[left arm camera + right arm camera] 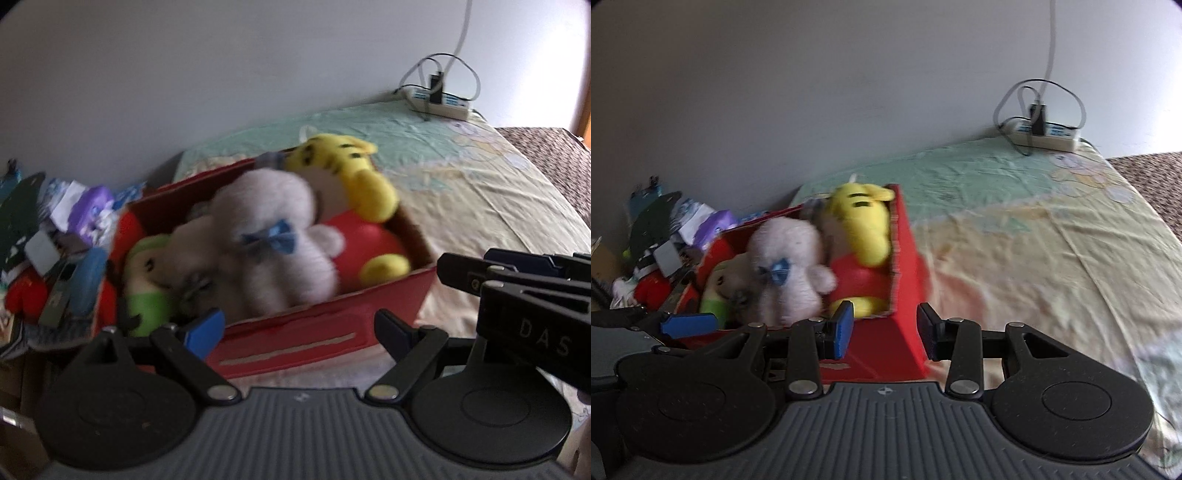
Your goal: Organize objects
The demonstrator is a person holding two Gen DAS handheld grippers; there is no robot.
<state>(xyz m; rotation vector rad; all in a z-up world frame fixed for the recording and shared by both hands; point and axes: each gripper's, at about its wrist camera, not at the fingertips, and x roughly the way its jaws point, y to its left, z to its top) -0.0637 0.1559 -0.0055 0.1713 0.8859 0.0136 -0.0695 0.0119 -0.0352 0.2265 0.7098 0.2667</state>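
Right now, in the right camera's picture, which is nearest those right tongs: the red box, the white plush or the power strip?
1. Red box, its corner between the right tongs.
2. White plush, inside the box, left.
3. Power strip, far right, by the wall.

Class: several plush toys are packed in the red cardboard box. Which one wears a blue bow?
The white fluffy plush toy in the middle of the red cardboard box. The yellow plush toy with black stripes and the green plush toy show no bow.

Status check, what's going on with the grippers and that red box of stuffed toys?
Left gripper straddles the red box near wall, pads apart. Right gripper straddles its corner, grip unclear. Plush toys piled inside. Clutter pile crowds the box's left.
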